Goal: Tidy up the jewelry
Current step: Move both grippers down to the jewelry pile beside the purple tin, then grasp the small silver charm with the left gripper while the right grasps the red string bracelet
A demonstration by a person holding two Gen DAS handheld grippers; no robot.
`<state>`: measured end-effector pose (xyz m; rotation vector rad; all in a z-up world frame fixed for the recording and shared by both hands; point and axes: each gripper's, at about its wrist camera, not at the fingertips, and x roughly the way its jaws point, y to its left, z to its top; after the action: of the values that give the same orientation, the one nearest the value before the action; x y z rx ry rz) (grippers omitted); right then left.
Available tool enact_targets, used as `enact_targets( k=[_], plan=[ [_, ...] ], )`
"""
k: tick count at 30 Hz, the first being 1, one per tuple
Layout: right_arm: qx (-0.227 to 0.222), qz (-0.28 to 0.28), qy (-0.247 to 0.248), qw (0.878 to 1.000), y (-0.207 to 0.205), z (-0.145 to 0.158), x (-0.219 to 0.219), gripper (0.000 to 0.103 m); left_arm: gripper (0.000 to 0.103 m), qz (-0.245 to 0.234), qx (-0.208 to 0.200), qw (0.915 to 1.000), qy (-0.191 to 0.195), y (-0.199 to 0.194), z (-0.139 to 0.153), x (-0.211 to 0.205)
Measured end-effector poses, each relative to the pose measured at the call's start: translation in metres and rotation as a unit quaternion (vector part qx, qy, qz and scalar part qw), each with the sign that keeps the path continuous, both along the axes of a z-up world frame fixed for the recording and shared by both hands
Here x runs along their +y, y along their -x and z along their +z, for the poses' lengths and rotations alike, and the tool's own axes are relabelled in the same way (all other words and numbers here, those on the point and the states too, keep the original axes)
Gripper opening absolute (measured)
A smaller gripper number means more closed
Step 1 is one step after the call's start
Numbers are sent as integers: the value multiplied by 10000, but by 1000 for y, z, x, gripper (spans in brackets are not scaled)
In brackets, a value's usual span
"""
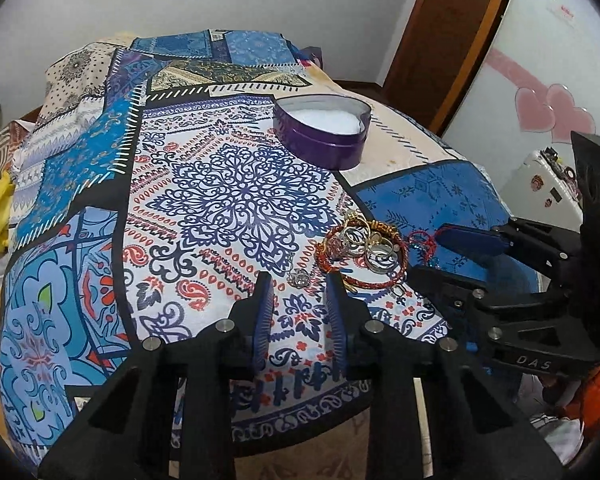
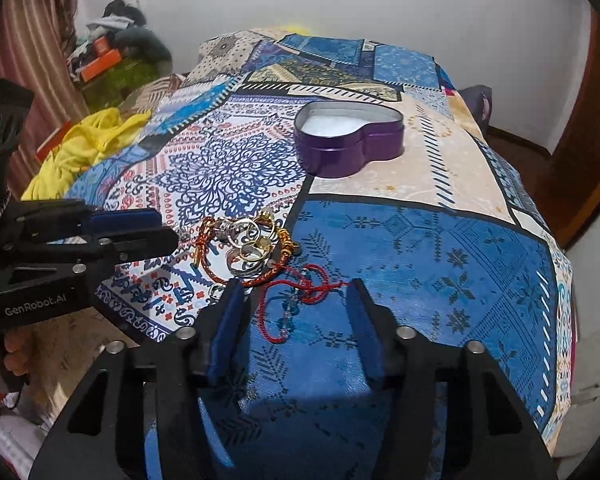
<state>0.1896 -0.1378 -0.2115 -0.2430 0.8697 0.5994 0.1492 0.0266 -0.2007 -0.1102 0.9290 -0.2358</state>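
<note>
A pile of jewelry [image 1: 362, 248] lies on the patterned cloth: gold and silver rings, a red-orange bangle, a small silver pendant [image 1: 299, 278] and a red string bracelet with blue beads [image 2: 300, 296]. The pile also shows in the right wrist view [image 2: 248, 248]. A purple heart-shaped tin [image 1: 322, 130] with a white lining stands open farther back, also in the right wrist view [image 2: 350, 140]. My left gripper [image 1: 300, 284] is open and empty, just short of the pendant. My right gripper [image 2: 294, 292] is open, its fingers either side of the red string.
The patterned cloth [image 1: 228, 184] covers a table that drops off at the near and right edges. A yellow garment [image 2: 80, 144] lies at the left. A wooden door frame [image 1: 452, 40] and a white cabinet with pink hearts [image 1: 540, 92] stand at the right.
</note>
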Motion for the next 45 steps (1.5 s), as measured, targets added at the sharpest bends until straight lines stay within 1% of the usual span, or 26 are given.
enact_targets(
  k=[3,5,7,8,10,12,13,17,21,28,29,30,33,36,38,42,45],
  plan=[
    [3,-22,-9,10000,-1,-1,0,40,27,8,20,10000,-2,-2,-2,-1],
    [-10,-94,-24,10000,-2,-2,-3,34,26,13,12,10000,-16,-3,-3,-1],
    [-16,-166,-35,9999,-4,-2,-6,25,22,16,18,10000,-72,-5,-4,-4],
    [-21,-189,-34,9998,-4,-2,-6,22,21,21,35,9999,-106,-7,-5,-4],
    [-17,-228,-50,9997,-5,-2,-7,12,18,35,50,9999,-143,-9,-6,-6],
    [-16,-231,-70,9997,-5,-2,-7,10,16,47,62,9998,-185,-12,-7,-8],
    [-19,-253,-83,9996,-5,-2,-8,8,12,55,61,9998,-204,-12,-7,-8],
    [40,-288,-200,9994,-6,0,-12,8,11,44,3,9995,-316,-11,-7,-11],
    [170,-360,-403,9984,-7,4,-17,8,11,-3,-133,9996,-261,-6,-2,-11],
    [-112,-446,-491,9977,-1,24,-22,8,11,76,-451,9987,-237,0,22,-8],
    [-163,-447,-492,9977,-1,26,-23,8,9,94,-521,9984,-208,1,28,-6],
    [-209,-454,-493,9975,-2,29,-23,8,0,94,-550,9983,-185,1,31,-6],
    [-331,-514,-563,9965,-5,38,-28,8,0,118,-663,9977,-94,-1,43,-4],
    [-482,-582,-606,9953,-8,48,-33,8,0,123,-812,9965,-158,-2,54,-5],
    [-594,-619,-648,9942,-9,55,-36,6,0,126,-898,9957,-201,-3,59,-6],
    [-770,-683,-709,9922,-12,66,-42,6,0,171,-917,9954,-222,-2,63,-1],
    [-823,-720,-729,9913,-14,68,-43,6,1,183,-720,9971,-173,-3,56,6]
  ],
)
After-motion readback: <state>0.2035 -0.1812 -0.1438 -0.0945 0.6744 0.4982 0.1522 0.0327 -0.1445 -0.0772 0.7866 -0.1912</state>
